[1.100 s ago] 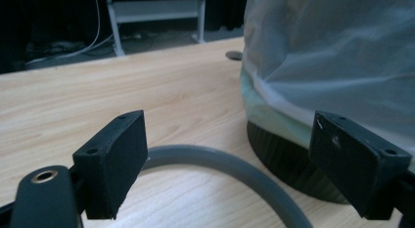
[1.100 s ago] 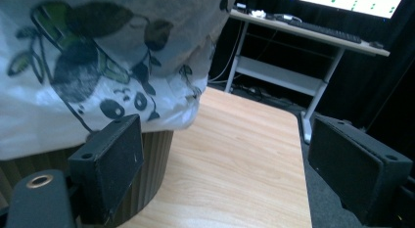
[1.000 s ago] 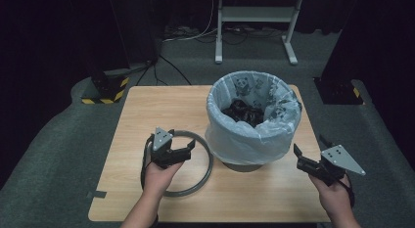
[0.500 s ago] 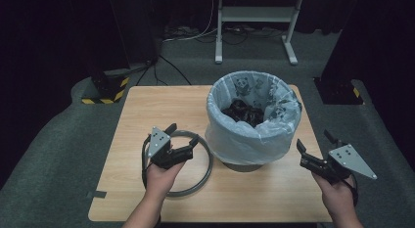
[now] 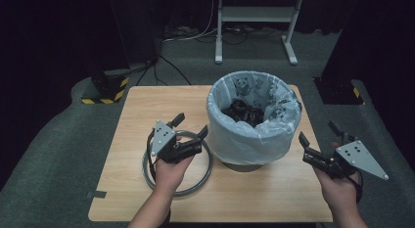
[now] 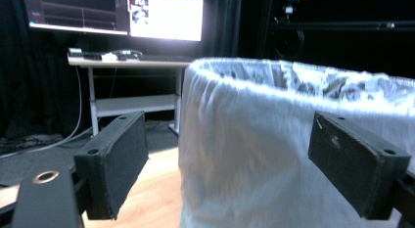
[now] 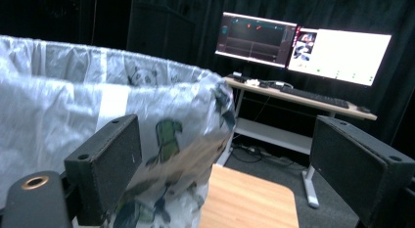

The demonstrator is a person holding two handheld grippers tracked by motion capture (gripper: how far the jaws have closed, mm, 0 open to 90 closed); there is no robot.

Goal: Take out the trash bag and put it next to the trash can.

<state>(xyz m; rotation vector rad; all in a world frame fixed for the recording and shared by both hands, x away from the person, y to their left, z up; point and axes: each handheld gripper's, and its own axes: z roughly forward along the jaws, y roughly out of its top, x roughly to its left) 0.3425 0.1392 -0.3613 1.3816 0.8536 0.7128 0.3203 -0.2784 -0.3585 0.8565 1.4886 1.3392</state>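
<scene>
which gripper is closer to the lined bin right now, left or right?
Left. The left gripper hangs open beside the bin, its front jaw tip almost at the liner and above the grey ring. The right gripper, also open, sits farther off past the bin's other side.

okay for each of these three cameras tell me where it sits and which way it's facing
High view: above the person's side, looking forward and down on the table; forearms, left hand-held gripper and right hand-held gripper show.
Left gripper view: rides that gripper, faces the lined bin; open jaws show.
Right gripper view: rides that gripper, faces the bin and monitors; open jaws show.
Shared: all show the bin.
</scene>
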